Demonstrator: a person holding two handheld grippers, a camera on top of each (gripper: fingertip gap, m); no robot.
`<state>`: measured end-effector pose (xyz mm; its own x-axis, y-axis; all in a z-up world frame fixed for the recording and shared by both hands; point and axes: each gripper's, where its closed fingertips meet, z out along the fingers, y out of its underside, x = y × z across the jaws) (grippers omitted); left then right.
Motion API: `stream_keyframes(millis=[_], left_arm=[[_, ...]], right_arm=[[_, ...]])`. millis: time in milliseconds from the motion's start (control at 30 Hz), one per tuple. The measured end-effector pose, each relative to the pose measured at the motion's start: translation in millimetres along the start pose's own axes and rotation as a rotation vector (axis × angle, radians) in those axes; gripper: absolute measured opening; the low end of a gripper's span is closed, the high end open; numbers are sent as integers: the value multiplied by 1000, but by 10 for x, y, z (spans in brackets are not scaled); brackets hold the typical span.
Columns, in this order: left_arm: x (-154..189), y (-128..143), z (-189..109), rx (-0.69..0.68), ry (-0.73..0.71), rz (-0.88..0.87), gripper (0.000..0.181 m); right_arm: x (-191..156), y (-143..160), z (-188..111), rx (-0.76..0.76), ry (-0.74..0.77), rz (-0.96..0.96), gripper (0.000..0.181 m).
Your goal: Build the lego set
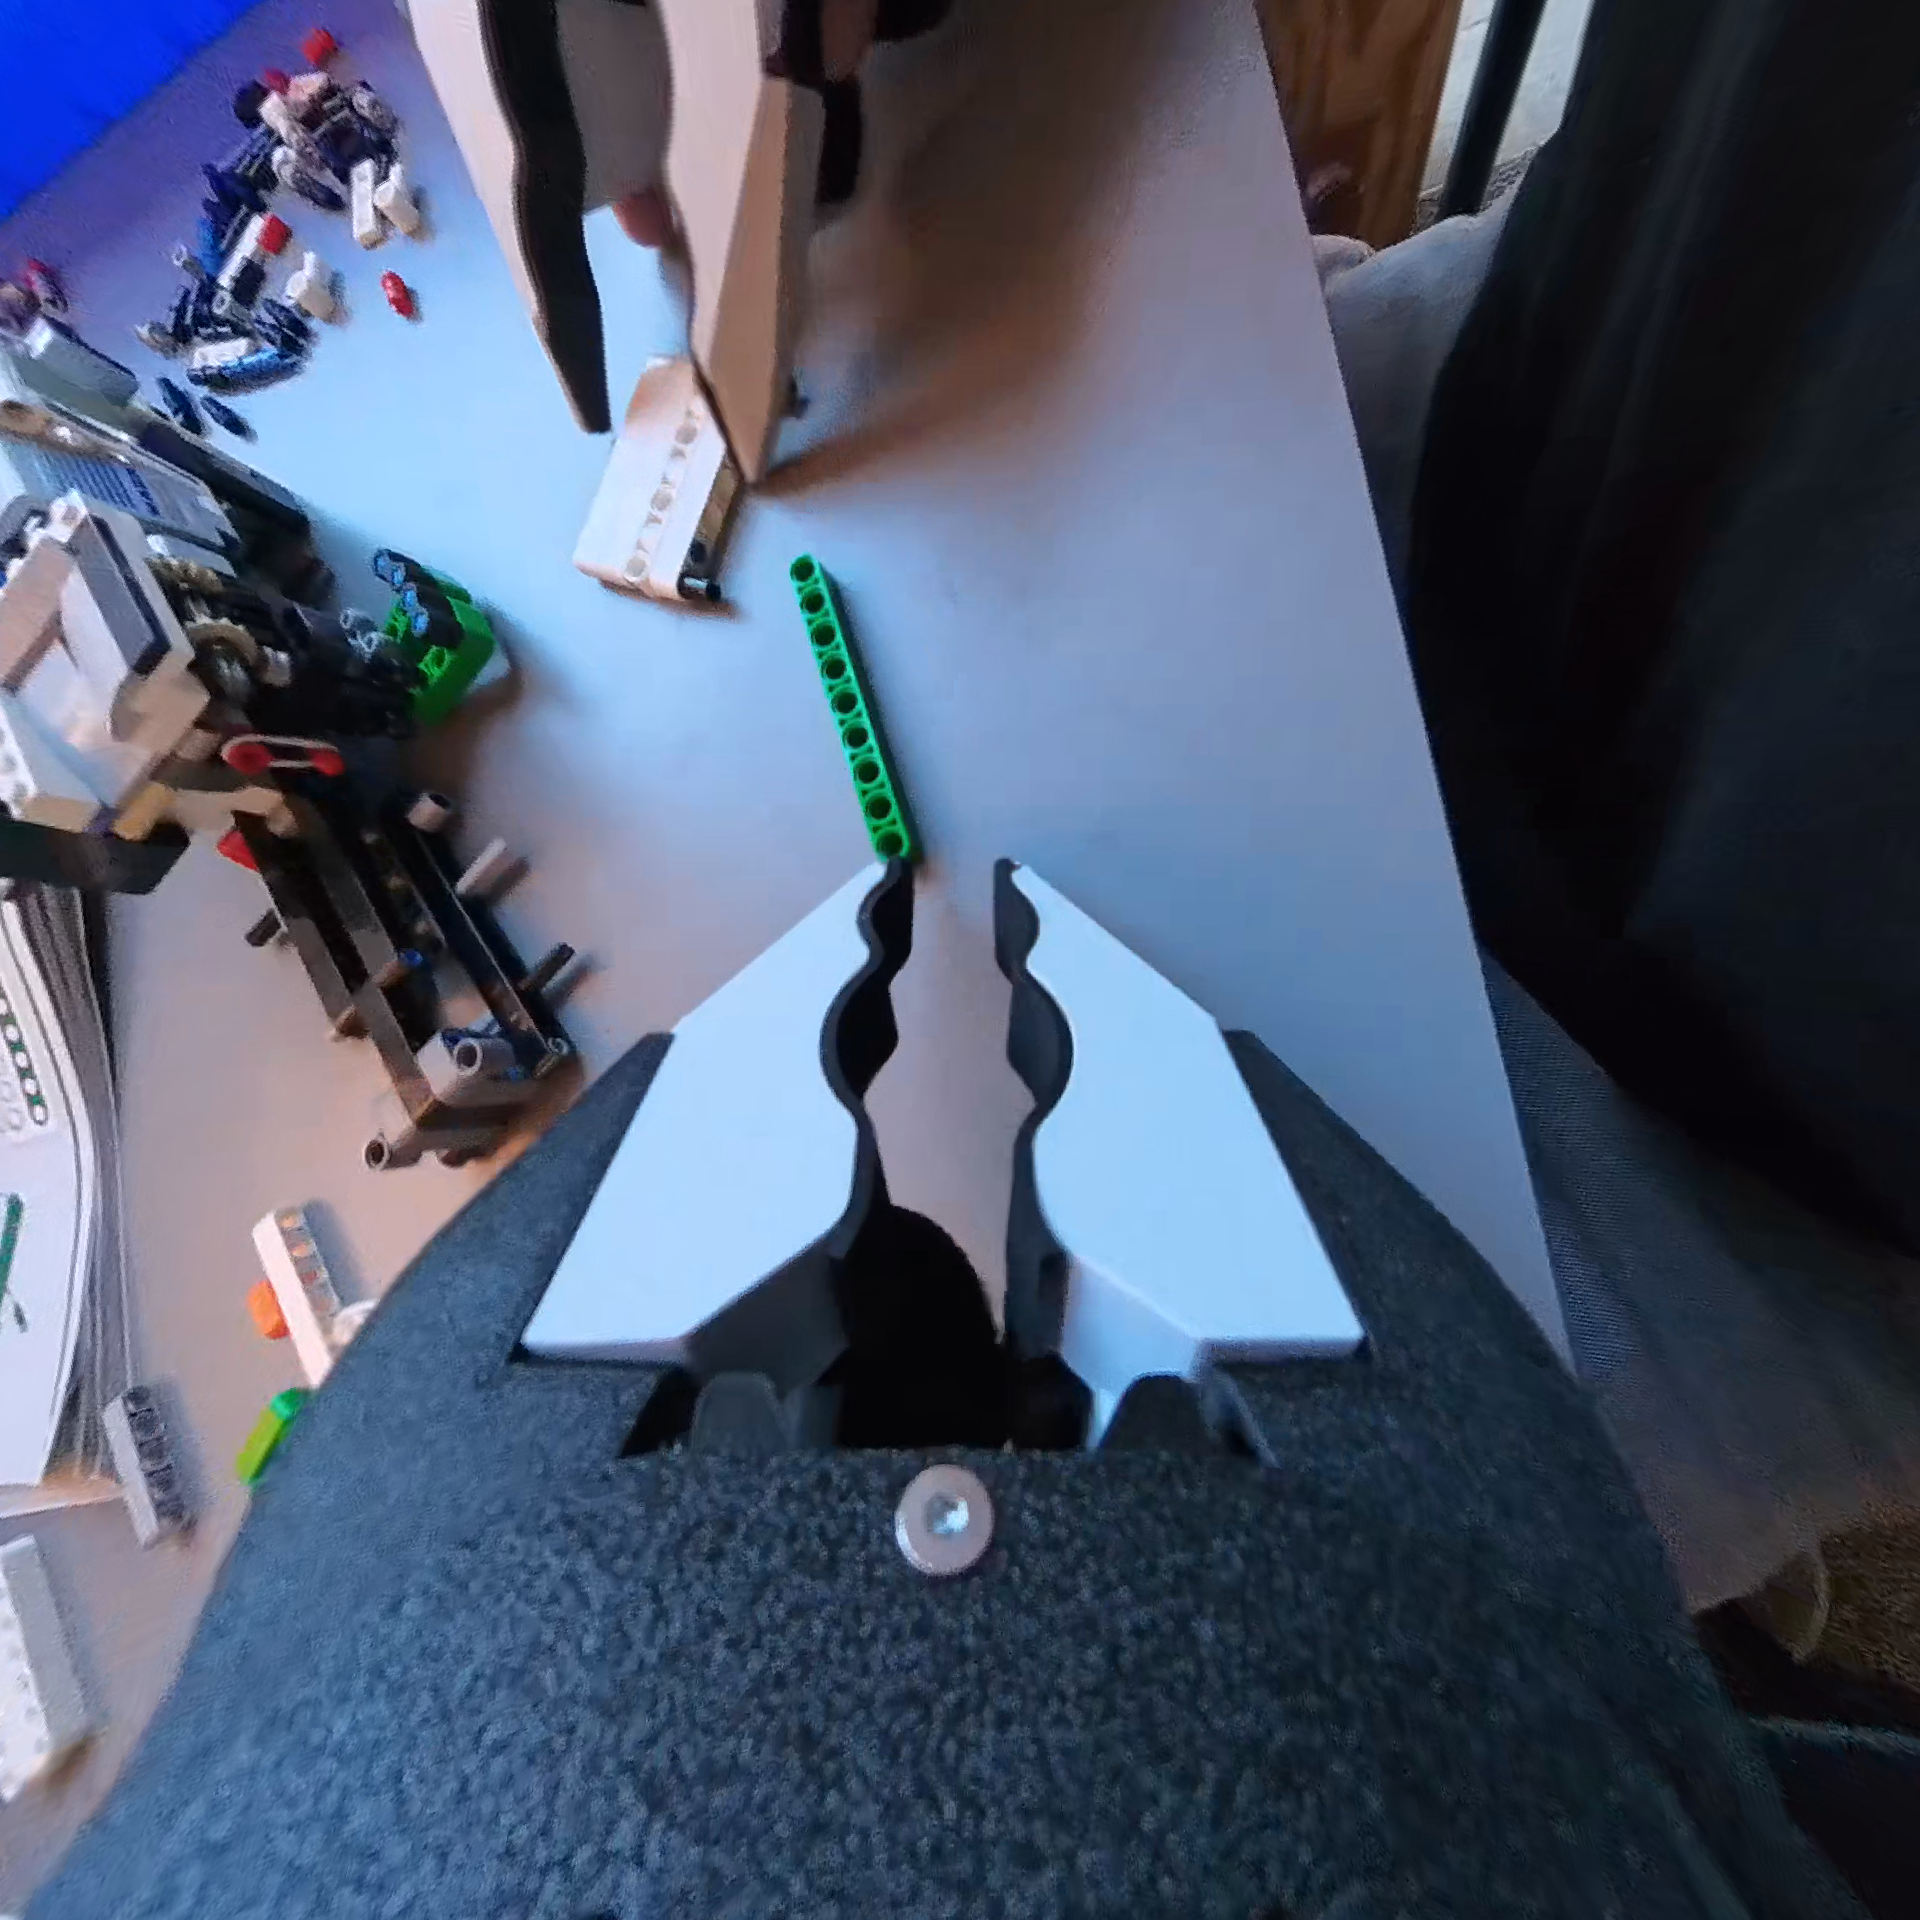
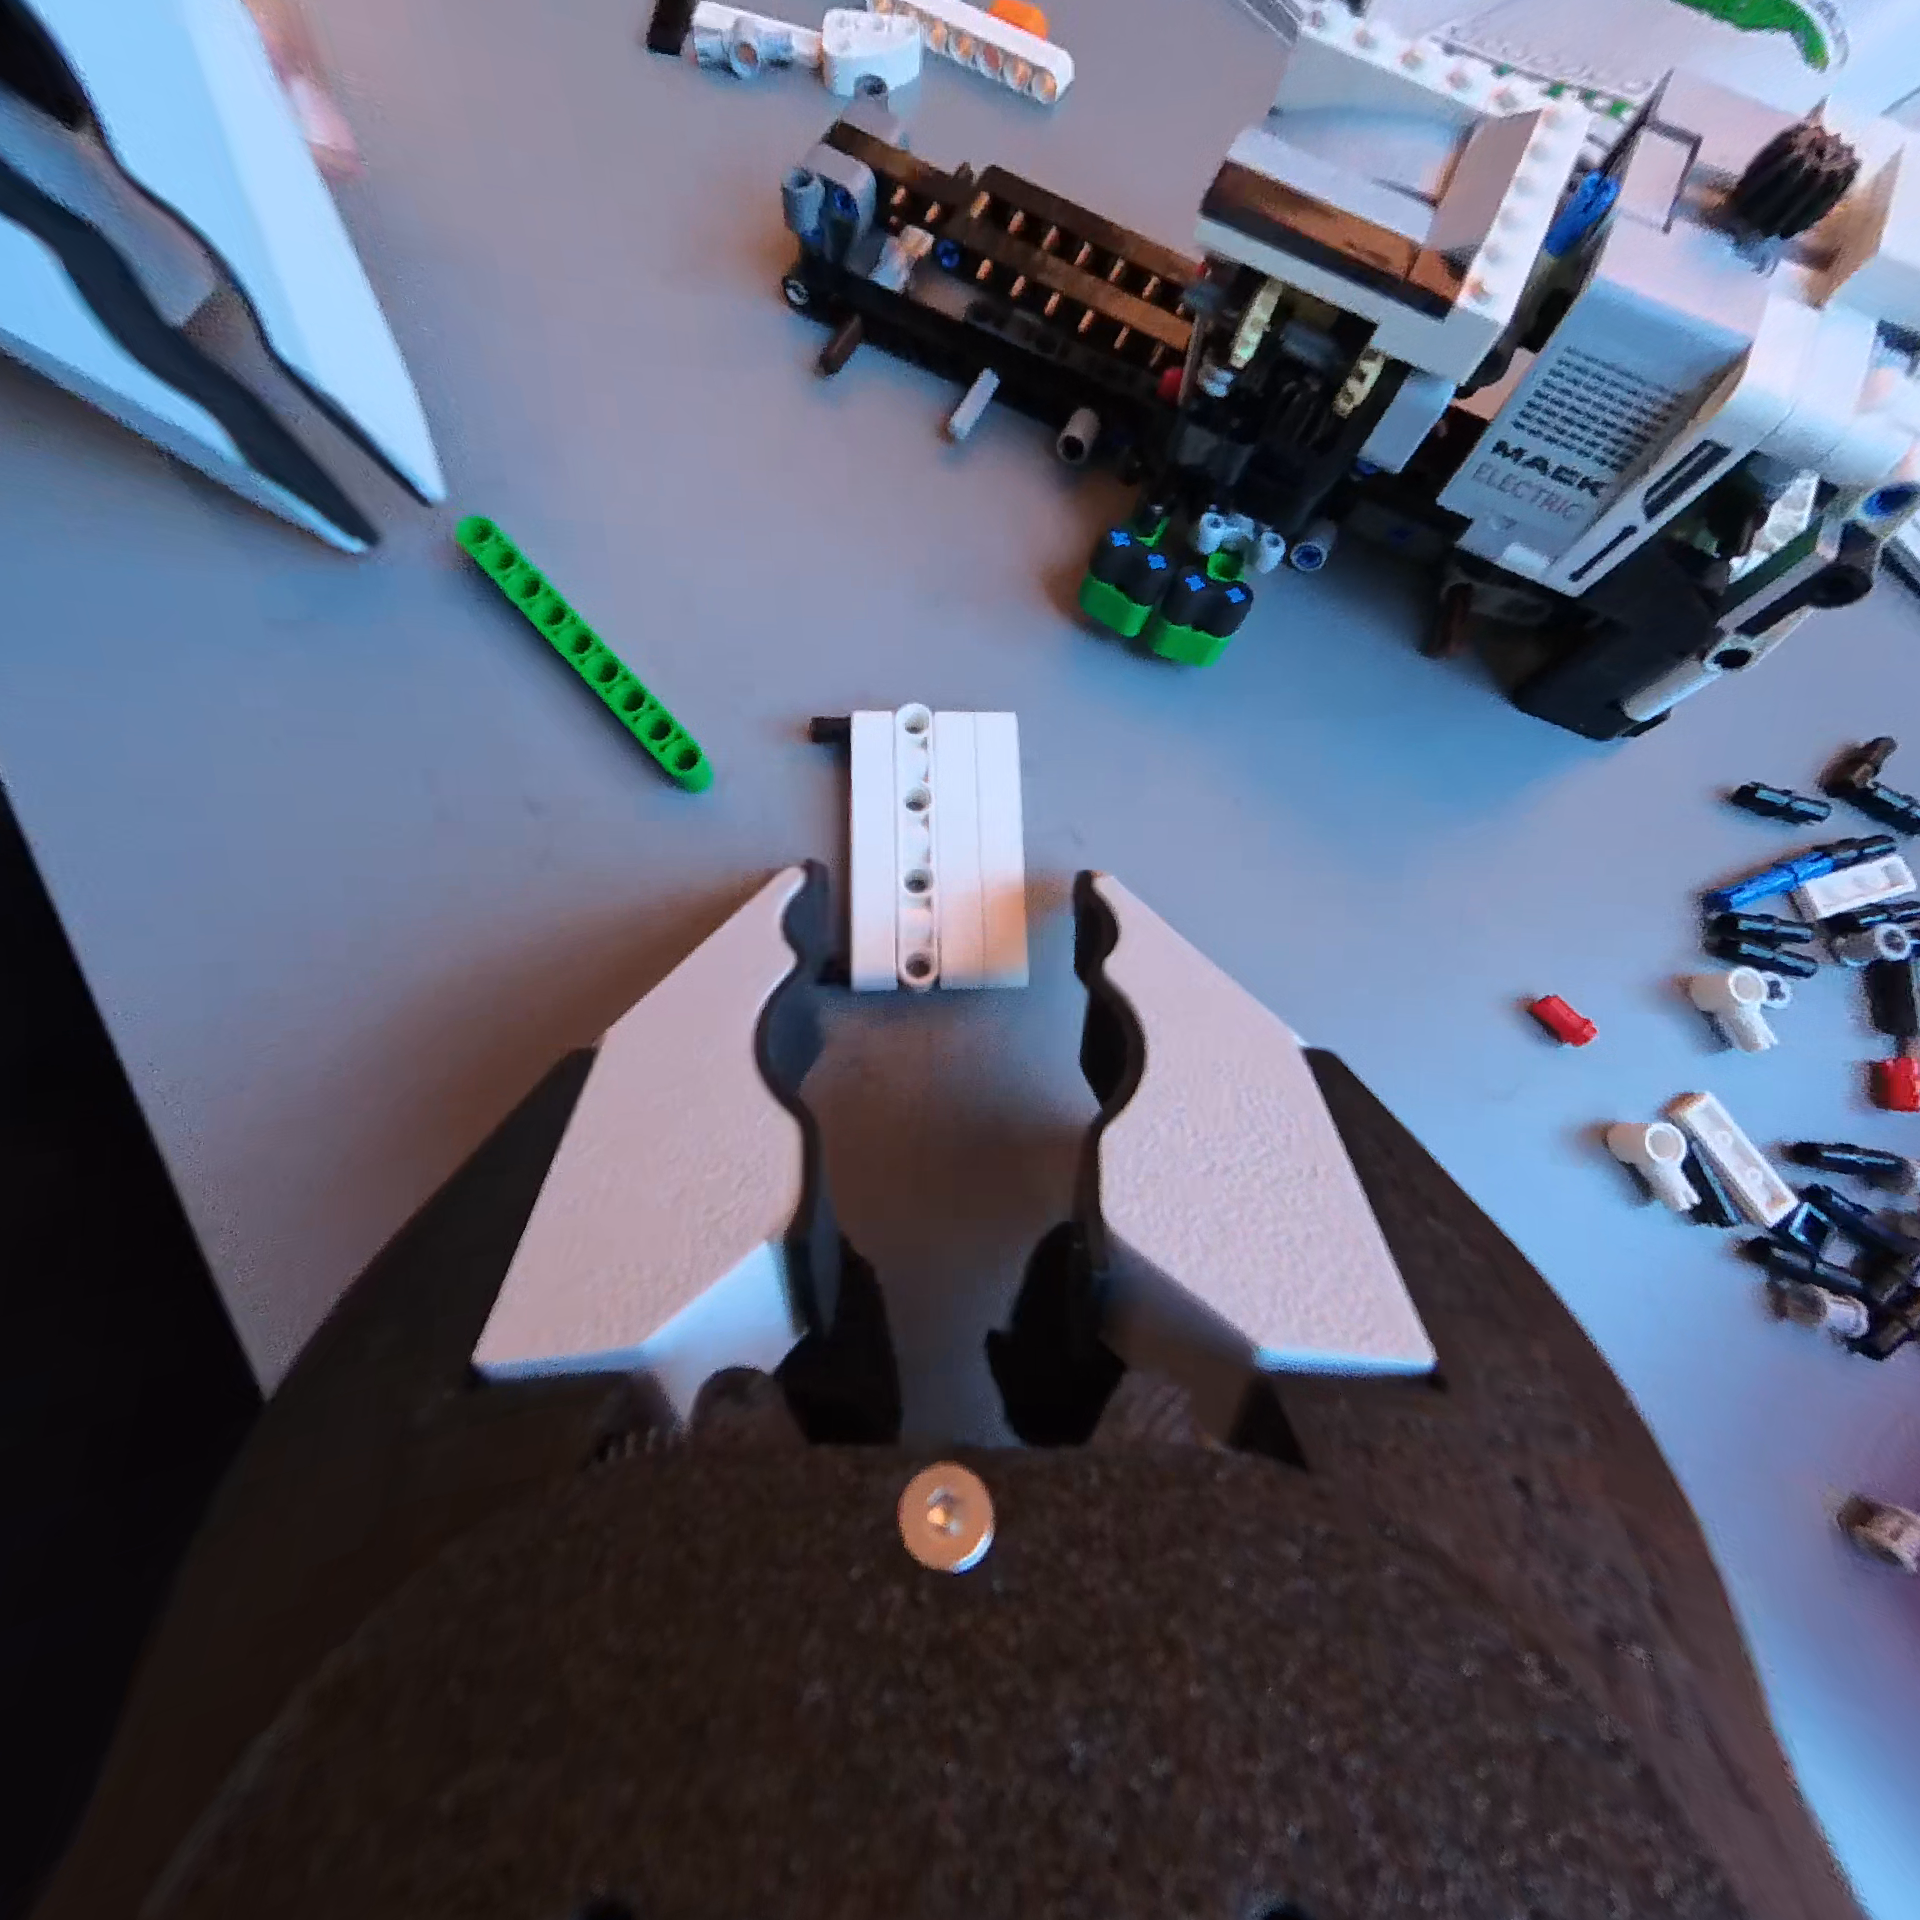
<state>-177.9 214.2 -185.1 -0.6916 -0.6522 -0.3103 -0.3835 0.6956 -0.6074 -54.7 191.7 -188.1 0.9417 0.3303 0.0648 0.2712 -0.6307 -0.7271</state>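
Right gripper [image 2: 943,883] jaws spread wide around near end of white beam block [image 2: 935,847] on desk [image 2: 623,436], left gripper [image 1: 954,868] jaws parted, empty, green beam [image 1: 852,707] just beyond left tip, half-built truck [image 2: 1507,343] farther off

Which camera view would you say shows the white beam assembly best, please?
The right wrist view: the white beam assembly lies flat, whole and sharp between the open right gripper fingers. In the left wrist view it sits farther off, blurred, partly covered by a right gripper finger.

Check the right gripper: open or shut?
Open. The right gripper shows a wide gap, its fingertips flanking the near end of the white beam assembly without clamping it.
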Motion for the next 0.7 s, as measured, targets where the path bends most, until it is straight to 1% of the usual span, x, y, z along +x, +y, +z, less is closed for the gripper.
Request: stream_keyframes(millis=[33, 100, 133, 167, 233, 300, 367, 400, 433, 467, 500, 533, 600, 667, 700], left_arm=[[18, -2, -24, 5, 6, -9, 18], [8, -38, -81, 27, 16, -39, 23], [-46, -78, -113, 46, 3, -54, 25], [-134, -128, -144, 69, -30, -58, 26], [-354, -213, -175, 86, -135, -7, 30], [-492, -275, -144, 52, -231, 123, 34], [-498, -369, -83, 35, -285, 268, 36], [-470, -432, -58, 47, -297, 321, 34], [-416, -493, -40, 68, -290, 354, 28], [-359, -545, -35, 93, -278, 369, 21], [-343, -585, -49, 113, -287, 369, 9], [-356, -596, -68, 123, -302, 352, 7], [-346, -555, -94, 138, -277, 253, 7], [-329, -469, -140, 151, -237, 118, 7], [-287, -403, -159, 151, -190, 36, 7]], right_arm=[[7, -10, 19, 2, -7, 22, 38], [26, -20, 34, -2, -11, 50, 37], [24, -24, 33, -8, -22, 59, 36], [-19, -44, 24, -8, -64, 79, 35], [-182, -188, -32, 40, -225, 169, 34], [-350, -383, -112, 96, -407, 258, 32], [-578, -526, -209, 110, -608, 285, 32], [-667, -610, -263, 138, -683, 285, 32], [-718, -657, -285, 149, -722, 281, 32], [-727, -669, -268, 142, -726, 281, 32], [-717, -656, -235, 127, -716, 284, 32], [-727, -643, -217, 118, -723, 289, 32], [-732, -675, -215, 156, -739, 310, 31], [-702, -761, -265, 265, -715, 287, 46], [-689, -796, -300, 319, -690, 262, 48]])
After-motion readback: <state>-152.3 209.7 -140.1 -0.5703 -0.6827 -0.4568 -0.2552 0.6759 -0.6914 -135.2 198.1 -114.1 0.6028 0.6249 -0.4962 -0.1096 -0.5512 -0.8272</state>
